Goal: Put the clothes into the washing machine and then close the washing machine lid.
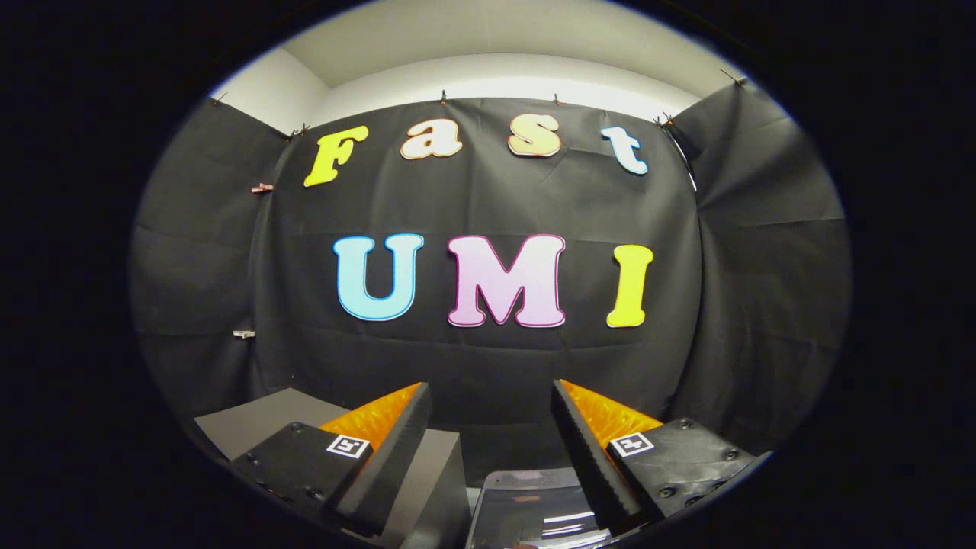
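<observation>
The claw is held high, wide open and empty, above a glossy lid beside a grey box; tilting down should reveal the clothes.

The hand-held gripper carries square coded markers and screws on ribbed, wedge-shaped fingers.

Box left of the glossy lid.

A glossy dark washing machine lid with a pale rounded rim lies low between the spread fingers
</observation>
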`<state>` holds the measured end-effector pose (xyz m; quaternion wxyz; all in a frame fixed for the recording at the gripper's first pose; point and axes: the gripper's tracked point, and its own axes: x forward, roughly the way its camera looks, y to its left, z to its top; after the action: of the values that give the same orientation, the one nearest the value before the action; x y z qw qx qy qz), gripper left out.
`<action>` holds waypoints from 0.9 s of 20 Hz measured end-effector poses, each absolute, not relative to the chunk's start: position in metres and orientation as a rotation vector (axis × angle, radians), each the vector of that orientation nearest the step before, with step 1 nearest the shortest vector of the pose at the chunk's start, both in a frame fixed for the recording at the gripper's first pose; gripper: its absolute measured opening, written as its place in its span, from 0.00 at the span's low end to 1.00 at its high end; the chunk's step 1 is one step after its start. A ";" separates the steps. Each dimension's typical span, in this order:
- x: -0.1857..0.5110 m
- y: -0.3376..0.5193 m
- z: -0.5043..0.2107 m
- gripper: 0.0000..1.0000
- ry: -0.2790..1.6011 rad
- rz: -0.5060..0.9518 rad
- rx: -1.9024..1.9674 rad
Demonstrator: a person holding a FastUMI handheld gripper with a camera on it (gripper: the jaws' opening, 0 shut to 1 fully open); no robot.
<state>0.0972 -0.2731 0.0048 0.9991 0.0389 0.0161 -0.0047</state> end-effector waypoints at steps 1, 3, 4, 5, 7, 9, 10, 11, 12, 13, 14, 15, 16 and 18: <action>0.093 -0.271 0.008 0.98 0.036 -0.020 0.108; 0.089 -0.272 0.015 0.98 0.017 -0.057 0.138; 0.091 -0.278 0.018 0.98 0.002 -0.094 0.116; 0.090 -0.283 0.020 0.98 -0.014 -0.122 0.089; 0.088 -0.290 0.018 0.98 -0.017 -0.149 0.072; 0.087 -0.286 0.013 0.99 0.006 -0.142 0.095; 0.089 -0.287 0.011 0.99 0.014 -0.142 0.102; 0.089 -0.287 0.009 0.98 0.020 -0.138 0.105; 0.090 -0.287 0.008 0.98 0.024 -0.136 0.102; 0.090 -0.289 0.008 0.98 0.024 -0.135 0.098; 0.092 -0.289 0.007 0.98 0.030 -0.131 0.104; 0.092 -0.289 0.005 0.98 0.037 -0.122 0.121; 0.093 -0.289 0.004 0.98 0.040 -0.116 0.140; 0.095 -0.292 0.003 0.98 0.042 -0.120 0.156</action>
<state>0.0947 -0.2925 0.0028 0.9949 0.0777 0.0212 -0.0601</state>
